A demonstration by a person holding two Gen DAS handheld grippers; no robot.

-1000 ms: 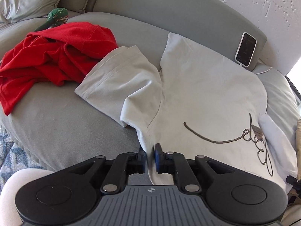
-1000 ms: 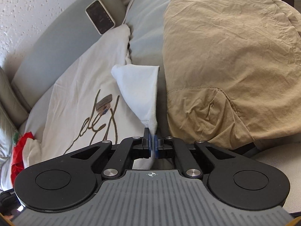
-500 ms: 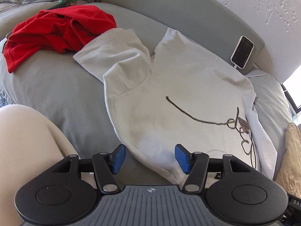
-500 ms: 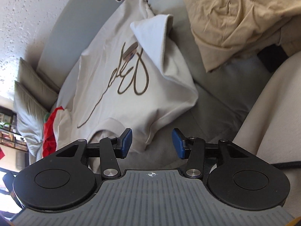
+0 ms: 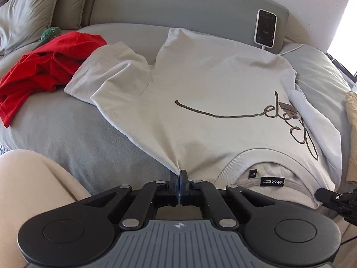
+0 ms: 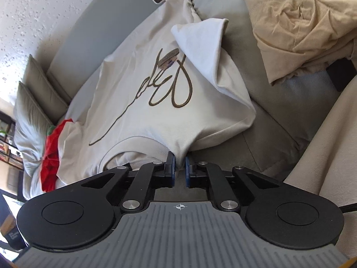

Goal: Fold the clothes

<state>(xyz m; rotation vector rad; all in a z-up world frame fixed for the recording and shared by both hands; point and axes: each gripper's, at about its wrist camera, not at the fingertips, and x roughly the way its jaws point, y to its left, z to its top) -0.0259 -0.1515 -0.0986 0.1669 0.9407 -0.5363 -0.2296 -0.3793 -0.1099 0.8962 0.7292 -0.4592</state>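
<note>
A light grey T-shirt (image 5: 200, 84) with a brown script print lies face up on the grey cushion (image 5: 78, 134), collar toward me. Its sleeves are folded in over the body. In the left wrist view, my left gripper (image 5: 179, 174) is closing tight on a pinch of shoulder fabric left of the collar. In the right wrist view the same T-shirt (image 6: 138, 84) runs away from my right gripper (image 6: 179, 163). That gripper's jaws are closing on a tuck of shoulder fabric right of the collar, with cloth bunched between the blue pads.
A crumpled red garment (image 5: 44, 67) lies to the left of the shirt, with a green object (image 5: 50, 33) behind it. A phone (image 5: 265, 28) leans on the backrest, charging. A tan garment (image 6: 301, 22) is heaped at the right. A person's leg (image 5: 33, 189) is near left.
Both grippers let go of the folded-in sleeves, opened wide and moved back to the collar end. Now each has closed on shoulder fabric beside the collar.
</note>
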